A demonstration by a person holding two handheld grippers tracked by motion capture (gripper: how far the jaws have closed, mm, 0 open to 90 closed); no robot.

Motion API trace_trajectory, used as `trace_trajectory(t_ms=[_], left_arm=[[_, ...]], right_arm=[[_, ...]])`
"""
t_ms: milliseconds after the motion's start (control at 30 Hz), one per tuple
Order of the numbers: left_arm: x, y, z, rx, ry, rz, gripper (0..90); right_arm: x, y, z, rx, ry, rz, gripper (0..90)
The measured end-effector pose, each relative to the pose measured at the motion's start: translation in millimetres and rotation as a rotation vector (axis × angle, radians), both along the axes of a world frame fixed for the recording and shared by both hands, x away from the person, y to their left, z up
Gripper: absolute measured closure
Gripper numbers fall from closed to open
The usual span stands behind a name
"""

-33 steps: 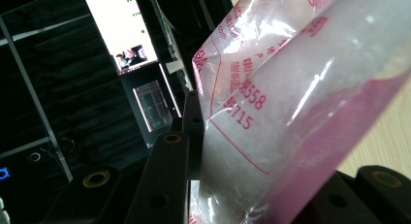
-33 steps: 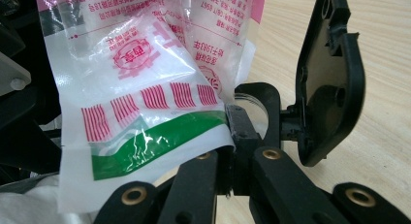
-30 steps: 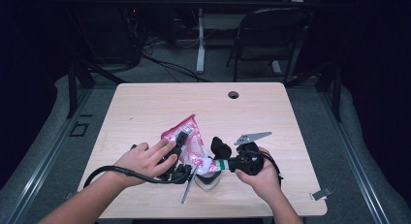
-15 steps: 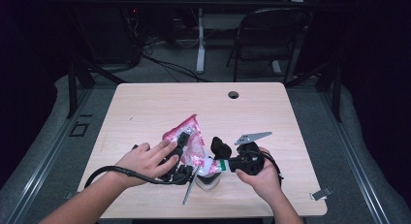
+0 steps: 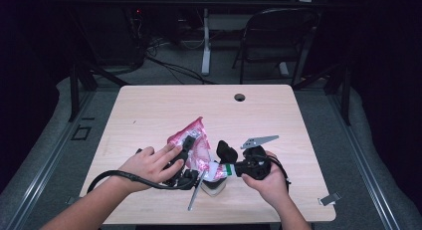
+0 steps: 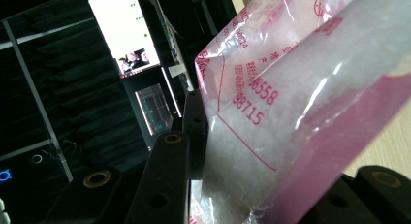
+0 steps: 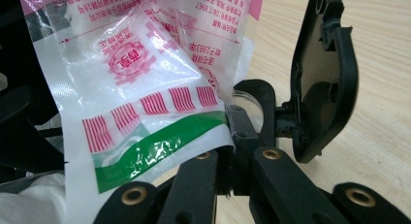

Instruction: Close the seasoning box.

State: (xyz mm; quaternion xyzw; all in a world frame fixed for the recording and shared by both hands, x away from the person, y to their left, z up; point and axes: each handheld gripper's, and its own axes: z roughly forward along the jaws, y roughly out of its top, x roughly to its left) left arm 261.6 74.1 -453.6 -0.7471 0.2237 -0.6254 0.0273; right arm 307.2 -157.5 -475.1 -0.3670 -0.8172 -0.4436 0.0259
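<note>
A pink and clear plastic bag (image 5: 198,138) of white grainy stuff is held up over the table's front middle. My left gripper (image 5: 188,151) comes from the left and is shut on the bag's full body; in the left gripper view the bag (image 6: 300,88) bulges between the two black jaws of that gripper (image 6: 281,166). My right gripper (image 5: 223,161) comes from the right. In the right gripper view its jaws (image 7: 232,129) are shut on the bag's flat printed edge (image 7: 145,64), by a green stripe.
A white dish-like thing (image 5: 215,184) and a slim metal tool (image 5: 194,195) lie under the bag on the wooden table (image 5: 149,110). A cable hole (image 5: 240,97) is at the back, a small clip (image 5: 328,199) at the front right edge. A chair (image 5: 271,36) stands behind.
</note>
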Motion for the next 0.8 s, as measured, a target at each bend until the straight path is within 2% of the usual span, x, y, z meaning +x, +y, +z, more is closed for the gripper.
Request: trace_trajectory(t_ms=[533,800], left_arm=[[-0.8,-0.8,1.3,-0.001,-0.008,-0.008,76.6],[-1.0,-1.3,2.1,-0.005,0.0,-0.01,76.6]], right_arm=[[0.0,0.5,-0.5,0.004,-0.001,-0.003,90.0],[0.2,0.2,-0.2,0.001,-0.002,-0.002,90.0]])
